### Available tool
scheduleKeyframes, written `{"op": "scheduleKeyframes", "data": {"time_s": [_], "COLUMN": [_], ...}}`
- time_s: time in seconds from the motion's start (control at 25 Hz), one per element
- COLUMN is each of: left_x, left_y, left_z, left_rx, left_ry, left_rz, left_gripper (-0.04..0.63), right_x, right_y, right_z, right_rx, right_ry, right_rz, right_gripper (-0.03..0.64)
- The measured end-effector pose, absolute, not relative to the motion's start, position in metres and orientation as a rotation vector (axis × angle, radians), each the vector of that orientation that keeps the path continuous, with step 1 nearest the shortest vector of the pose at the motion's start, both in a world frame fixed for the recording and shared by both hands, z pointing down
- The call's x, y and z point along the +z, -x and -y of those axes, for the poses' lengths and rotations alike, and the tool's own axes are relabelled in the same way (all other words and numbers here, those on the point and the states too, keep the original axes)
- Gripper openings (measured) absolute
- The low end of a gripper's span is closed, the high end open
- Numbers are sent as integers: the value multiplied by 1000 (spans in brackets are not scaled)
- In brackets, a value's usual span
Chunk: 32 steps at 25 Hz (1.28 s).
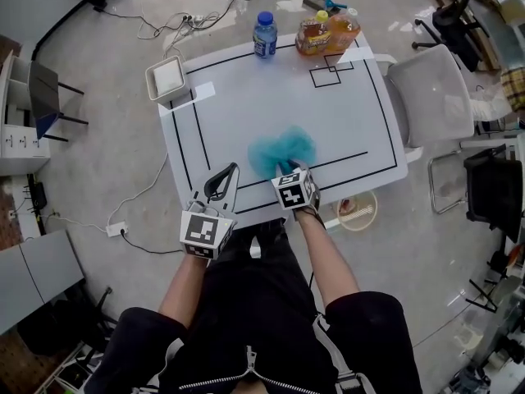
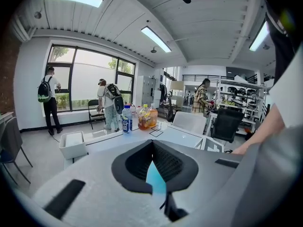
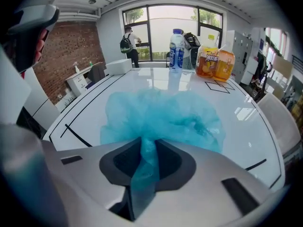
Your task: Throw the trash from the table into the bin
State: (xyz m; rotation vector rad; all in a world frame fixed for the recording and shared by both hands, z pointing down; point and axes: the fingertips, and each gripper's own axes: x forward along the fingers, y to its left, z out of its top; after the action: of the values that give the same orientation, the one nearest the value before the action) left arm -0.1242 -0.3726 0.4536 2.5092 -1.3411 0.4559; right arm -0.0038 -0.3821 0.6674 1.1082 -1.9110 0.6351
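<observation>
A crumpled blue plastic bag [image 1: 283,148] lies on the white table [image 1: 246,97], near its front edge. My right gripper [image 1: 289,169] is at the bag's near side. In the right gripper view the right gripper [image 3: 147,143] is shut on a bunched fold of the blue bag [image 3: 165,115], which fills the gap between the pads. My left gripper [image 1: 232,169] hovers at the table's front edge, left of the bag, its tips together and nothing seen in them; the left gripper [image 2: 152,144] looks shut. A white bin [image 1: 166,79] stands off the table's far left corner, also the white bin [image 2: 73,144].
A water bottle [image 1: 264,34] and two orange drink bottles [image 1: 326,31] stand at the table's far edge. A grey chair [image 1: 431,93] is at the right side. A small round basket [image 1: 358,210] sits on the floor by the near right corner. Cables run over the floor.
</observation>
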Motion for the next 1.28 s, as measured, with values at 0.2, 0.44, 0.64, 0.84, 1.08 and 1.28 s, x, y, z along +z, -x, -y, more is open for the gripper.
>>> {"op": "scheduleKeyframes", "data": {"time_s": [0.2,0.44,0.64,0.84,1.08,1.28], "left_x": [449,452,448,443,438,431], "left_y": [117,111,93,55,9,-16], "left_z": [380,390,399,399,394,388], "left_rx": [425,398,369,357,384,389], "left_ry": [-2527,-2557,-2596,-2664,-2766,-2823], "left_rz": [1319,1279,1229,1104,950,852], "left_gripper": [8,8,8,8,8,8], "right_x": [669,619,564,520,481,466], "right_y": [18,25,5,-30,-77,-99], "right_z": [371,373,372,369,353,336], "right_rx": [673,546,569,588,560,555], "right_ry": [-1057,-1123,-1272,-1481,-1748,-1865], "right_rz": [1899,2001,2075,2089,2072,2034], "right_gripper": [35,31,29,29,29,29]}}
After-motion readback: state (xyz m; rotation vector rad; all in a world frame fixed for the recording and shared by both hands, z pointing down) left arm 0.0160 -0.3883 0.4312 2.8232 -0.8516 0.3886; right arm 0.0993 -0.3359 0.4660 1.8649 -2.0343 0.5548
